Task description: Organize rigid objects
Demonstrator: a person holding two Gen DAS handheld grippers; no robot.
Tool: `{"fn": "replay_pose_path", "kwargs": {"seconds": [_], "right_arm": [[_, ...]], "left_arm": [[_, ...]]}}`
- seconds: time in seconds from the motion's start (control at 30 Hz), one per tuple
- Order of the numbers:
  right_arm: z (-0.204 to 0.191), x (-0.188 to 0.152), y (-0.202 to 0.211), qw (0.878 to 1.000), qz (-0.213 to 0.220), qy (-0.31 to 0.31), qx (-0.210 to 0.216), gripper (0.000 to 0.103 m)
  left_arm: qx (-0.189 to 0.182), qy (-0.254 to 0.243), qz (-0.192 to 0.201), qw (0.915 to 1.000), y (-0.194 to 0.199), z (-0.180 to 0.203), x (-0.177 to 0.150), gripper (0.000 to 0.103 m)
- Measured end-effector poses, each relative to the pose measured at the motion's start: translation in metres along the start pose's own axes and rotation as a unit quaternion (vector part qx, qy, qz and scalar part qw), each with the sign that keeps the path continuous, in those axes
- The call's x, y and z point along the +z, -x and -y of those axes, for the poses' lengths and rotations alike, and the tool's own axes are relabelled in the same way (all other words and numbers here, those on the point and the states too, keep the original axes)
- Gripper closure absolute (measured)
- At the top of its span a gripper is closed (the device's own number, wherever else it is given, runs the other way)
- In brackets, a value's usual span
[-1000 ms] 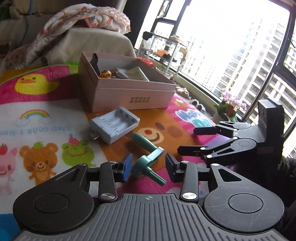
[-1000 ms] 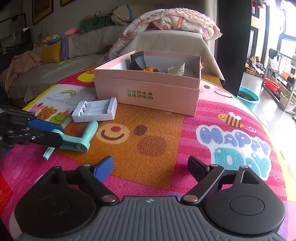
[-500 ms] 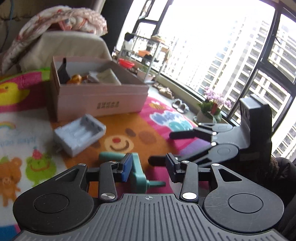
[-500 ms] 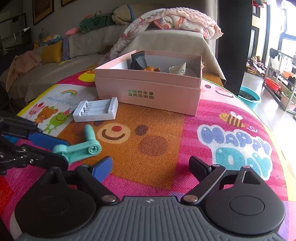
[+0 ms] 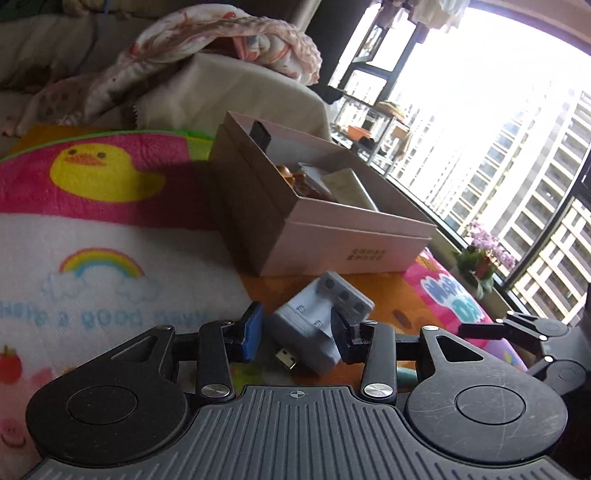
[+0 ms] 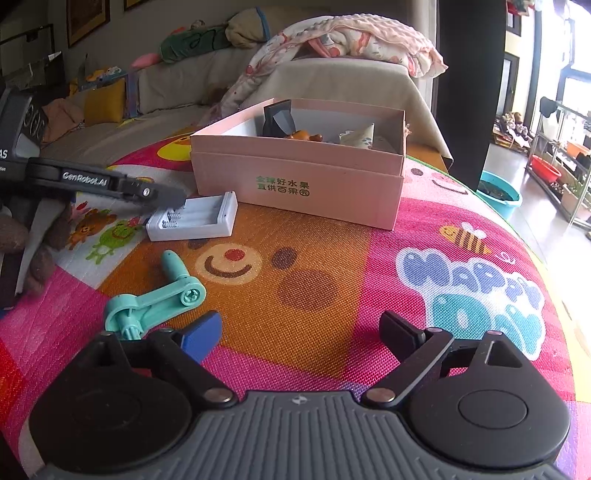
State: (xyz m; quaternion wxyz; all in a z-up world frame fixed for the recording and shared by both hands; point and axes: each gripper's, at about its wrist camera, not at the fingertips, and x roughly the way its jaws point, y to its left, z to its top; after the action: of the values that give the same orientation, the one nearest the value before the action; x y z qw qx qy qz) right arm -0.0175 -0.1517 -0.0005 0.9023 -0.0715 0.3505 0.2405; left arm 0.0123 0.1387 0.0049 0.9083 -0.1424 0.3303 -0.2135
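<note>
Left gripper (image 5: 297, 334), half open, has shifted off the teal crank (image 6: 155, 301) to straddle the battery holder (image 5: 317, 325) ungripped; right gripper (image 6: 301, 332) idles open, empty.

Living room of a high-rise flat

Shown by a sheet-draped sofa (image 6: 332, 88) heaped with a blanket (image 6: 354, 40) and cushions (image 6: 103, 101), framed pictures (image 6: 88, 18) on the wall, a cartoon play mat (image 6: 461, 280) underfoot, and apartment towers (image 5: 524, 192) beyond tall windows.
</note>
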Motion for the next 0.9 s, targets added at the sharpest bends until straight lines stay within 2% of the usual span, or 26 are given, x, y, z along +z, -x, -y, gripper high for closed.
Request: {"fn": "replay_pose_path", "kwargs": {"seconds": [0.1, 0.17, 0.23, 0.3, 0.37, 0.47, 0.53, 0.6, 0.67, 0.77, 0.9], "right_arm": [[0.0, 0.0, 0.0, 1.0, -0.001, 0.001, 0.0, 0.009], [0.0, 0.0, 0.0, 1.0, -0.001, 0.002, 0.0, 0.009], [0.0, 0.0, -0.001, 1.0, -0.003, 0.002, 0.002, 0.008], [0.0, 0.002, -0.004, 1.0, -0.014, 0.006, 0.013, 0.0], [0.0, 0.005, -0.005, 1.0, -0.023, 0.011, 0.014, 0.0], [0.002, 0.007, -0.006, 0.999, -0.031, 0.018, 0.022, 0.0], [0.003, 0.006, -0.004, 0.999, -0.029, 0.021, 0.028, 0.0], [0.006, 0.007, 0.001, 0.999, -0.029, 0.013, 0.037, 0.0], [0.004, 0.01, 0.015, 0.999, -0.001, 0.007, 0.052, 0.004], [-0.012, 0.015, 0.034, 0.994, 0.034, 0.04, 0.098, 0.004], [-0.047, 0.016, 0.02, 0.986, 0.012, 0.1, 0.13, 0.004]], "left_arm": [[-0.015, -0.011, -0.009, 0.9998, 0.009, 0.012, -0.013, 0.059], [-0.009, -0.032, -0.01, 0.9994, 0.014, 0.023, -0.021, 0.059], [0.01, -0.068, -0.012, 0.9975, 0.016, 0.036, -0.027, 0.059], [0.033, -0.101, -0.012, 0.9942, 0.015, 0.047, -0.032, 0.059], [0.054, -0.12, -0.012, 0.9912, 0.013, 0.054, -0.035, 0.059], [0.084, -0.123, -0.004, 0.9888, 0.014, 0.058, -0.038, 0.064], [0.104, -0.115, 0.003, 0.9879, 0.016, 0.058, -0.039, 0.064], [0.105, -0.085, 0.005, 0.9908, 0.019, 0.054, -0.039, 0.064], [0.102, -0.058, 0.011, 0.993, 0.023, 0.052, -0.042, 0.064], [0.11, -0.064, 0.013, 0.9918, 0.024, 0.055, -0.044, 0.064], [0.122, -0.081, 0.01, 0.9892, 0.021, 0.061, -0.045, 0.064]]}}
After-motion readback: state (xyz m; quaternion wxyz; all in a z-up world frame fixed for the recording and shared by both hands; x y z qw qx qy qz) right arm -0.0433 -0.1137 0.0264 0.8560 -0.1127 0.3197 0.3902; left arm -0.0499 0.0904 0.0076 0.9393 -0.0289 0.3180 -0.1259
